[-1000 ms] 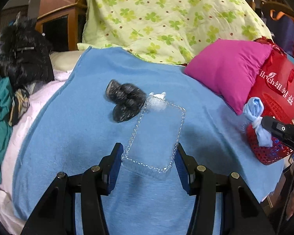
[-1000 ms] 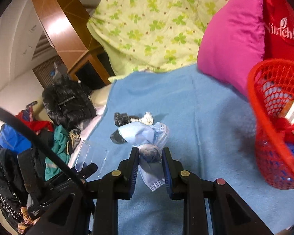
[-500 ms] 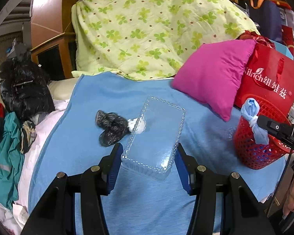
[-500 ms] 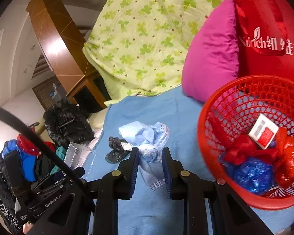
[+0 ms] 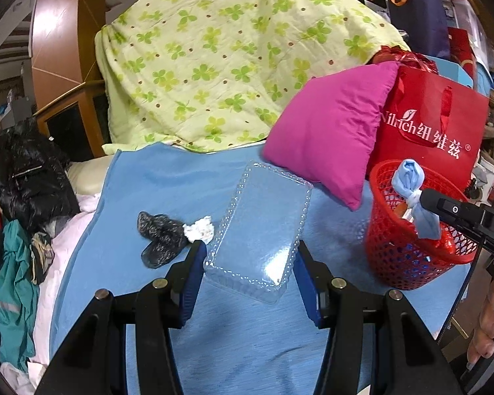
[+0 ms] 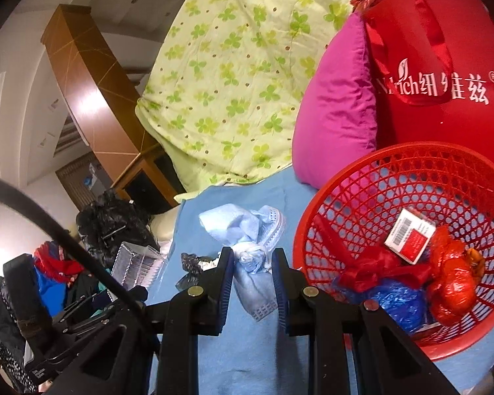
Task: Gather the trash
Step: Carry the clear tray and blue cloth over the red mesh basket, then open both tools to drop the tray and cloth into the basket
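My left gripper point(image 5: 248, 253) is shut on a clear plastic clamshell tray point(image 5: 261, 227), held up above the blue blanket point(image 5: 168, 184). My right gripper point(image 6: 251, 256) is shut on a crumpled light-blue face mask point(image 6: 247, 230); in the left wrist view the face mask point(image 5: 411, 194) hangs over the near rim of the red mesh basket point(image 5: 408, 256). The basket point(image 6: 352, 191) holds a red-and-white box point(image 6: 410, 235), red wrappers and a blue bag. A crumpled black bag point(image 5: 161, 233) and a white tissue wad point(image 5: 199, 228) lie on the blanket.
A magenta pillow point(image 5: 326, 128) and a red paper bag point(image 5: 434, 121) stand behind the basket. A green clover quilt point(image 5: 220, 59) is heaped at the back. A black jacket point(image 5: 26, 174) and teal clothes point(image 5: 13, 286) lie left. A hand point(image 5: 487, 326) shows at the right.
Both grippers have risen and moved right with their loads. The mask now hangs over the basket rim, the basket fills more of the right wrist view, and the tray is lifted off the blanket.
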A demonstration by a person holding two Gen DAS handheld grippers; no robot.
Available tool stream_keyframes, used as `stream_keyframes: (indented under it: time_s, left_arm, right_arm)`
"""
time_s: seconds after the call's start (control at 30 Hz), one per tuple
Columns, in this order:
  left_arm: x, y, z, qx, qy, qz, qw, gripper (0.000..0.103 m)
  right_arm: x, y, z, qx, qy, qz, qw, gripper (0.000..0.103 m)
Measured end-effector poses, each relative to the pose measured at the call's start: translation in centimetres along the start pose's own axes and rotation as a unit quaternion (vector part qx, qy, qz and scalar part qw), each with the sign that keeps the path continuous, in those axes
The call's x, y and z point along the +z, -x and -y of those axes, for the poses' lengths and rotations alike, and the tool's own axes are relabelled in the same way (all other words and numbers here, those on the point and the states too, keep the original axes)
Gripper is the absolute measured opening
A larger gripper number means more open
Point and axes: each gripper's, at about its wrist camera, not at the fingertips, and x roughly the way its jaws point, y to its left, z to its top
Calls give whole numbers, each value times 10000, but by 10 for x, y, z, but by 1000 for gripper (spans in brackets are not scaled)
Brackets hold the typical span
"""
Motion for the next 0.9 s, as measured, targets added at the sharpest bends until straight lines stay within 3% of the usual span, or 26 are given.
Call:
stream_keyframes:
  time_s: [0.9]
  left_arm:
    - [35, 5, 79, -544, -666, 180, 9961, 55]
  right_arm:
    - [16, 54, 56, -192, -628, 745, 9951, 26]
